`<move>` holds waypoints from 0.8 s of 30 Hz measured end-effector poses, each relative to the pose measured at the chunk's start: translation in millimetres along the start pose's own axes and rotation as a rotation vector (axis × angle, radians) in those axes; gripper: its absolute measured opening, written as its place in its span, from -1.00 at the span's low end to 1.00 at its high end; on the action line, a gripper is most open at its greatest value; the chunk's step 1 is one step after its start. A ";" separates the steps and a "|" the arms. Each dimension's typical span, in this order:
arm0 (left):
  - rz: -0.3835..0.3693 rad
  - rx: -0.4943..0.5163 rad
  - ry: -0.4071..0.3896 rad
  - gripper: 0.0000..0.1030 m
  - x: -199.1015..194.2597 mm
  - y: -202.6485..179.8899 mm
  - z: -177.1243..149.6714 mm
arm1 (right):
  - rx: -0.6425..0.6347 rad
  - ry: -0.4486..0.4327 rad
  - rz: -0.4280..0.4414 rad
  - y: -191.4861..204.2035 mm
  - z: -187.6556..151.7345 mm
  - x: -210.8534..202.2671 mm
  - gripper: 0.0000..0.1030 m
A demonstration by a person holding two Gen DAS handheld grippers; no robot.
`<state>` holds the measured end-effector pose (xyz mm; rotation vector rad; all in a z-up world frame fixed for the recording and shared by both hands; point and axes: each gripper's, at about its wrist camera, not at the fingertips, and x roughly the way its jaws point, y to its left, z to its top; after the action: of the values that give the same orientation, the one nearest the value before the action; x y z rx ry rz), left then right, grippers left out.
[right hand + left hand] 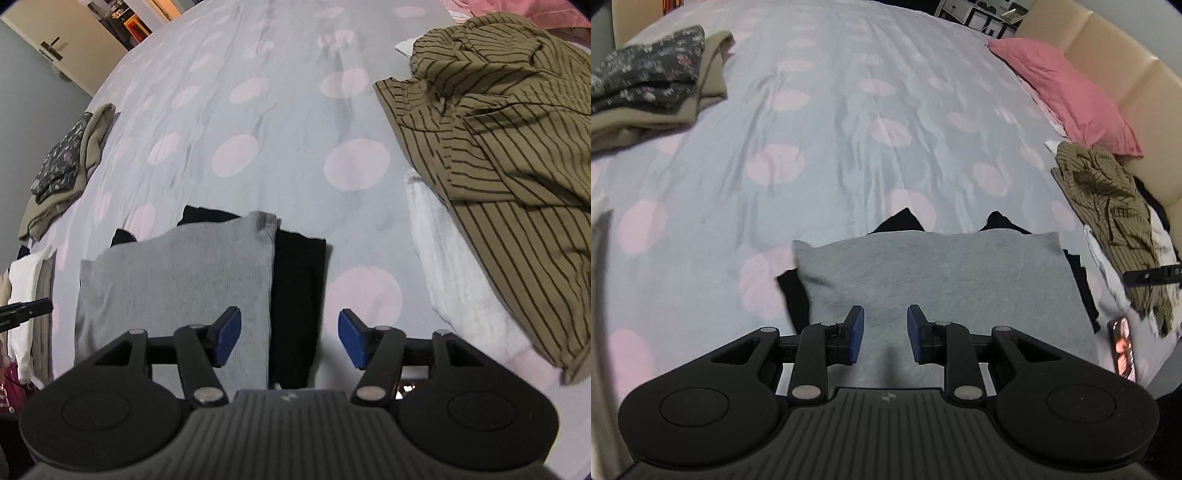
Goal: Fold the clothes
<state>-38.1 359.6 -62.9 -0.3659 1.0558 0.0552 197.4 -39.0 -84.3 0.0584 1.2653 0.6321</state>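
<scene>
While both claws hung over the near edge of the bed, each stood released and empty: the left gripper (885, 334) with a narrow gap above the folded grey garment (934, 280), the right gripper (290, 338) spread wider over that grey piece's (177, 280) right edge and the black garment (297, 295) beneath it. No writing could be read on either tool. Right of these lay a crumpled olive striped shirt (498, 136). On the dotted bedsheet (849, 129), far left, sat a floral garment (646, 77) on beige cloth; far right, a pink pillow (1067, 92).
</scene>
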 end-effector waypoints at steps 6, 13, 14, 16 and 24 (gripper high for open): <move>0.035 0.021 0.014 -0.56 22.2 2.9 -0.5 | 0.086 0.012 0.001 -23.2 2.2 19.3 0.29; 0.045 0.023 0.006 -0.56 33.8 4.1 4.8 | 0.132 0.030 0.035 -29.0 3.6 42.1 0.33; 0.045 0.024 0.006 -0.56 35.3 4.1 5.3 | 0.118 0.028 0.034 -26.3 4.1 44.6 0.33; 0.045 0.024 0.010 -0.56 38.7 4.0 5.8 | 0.107 0.013 0.040 -22.2 6.6 49.3 0.33; 0.047 0.029 0.026 -0.56 50.5 5.1 7.2 | 0.161 0.057 0.094 -18.1 8.1 85.6 0.50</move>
<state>-8.1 360.1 -104.5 -0.3162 1.0900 0.0777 225.5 -11.1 -162.8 0.2357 1.3728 0.6151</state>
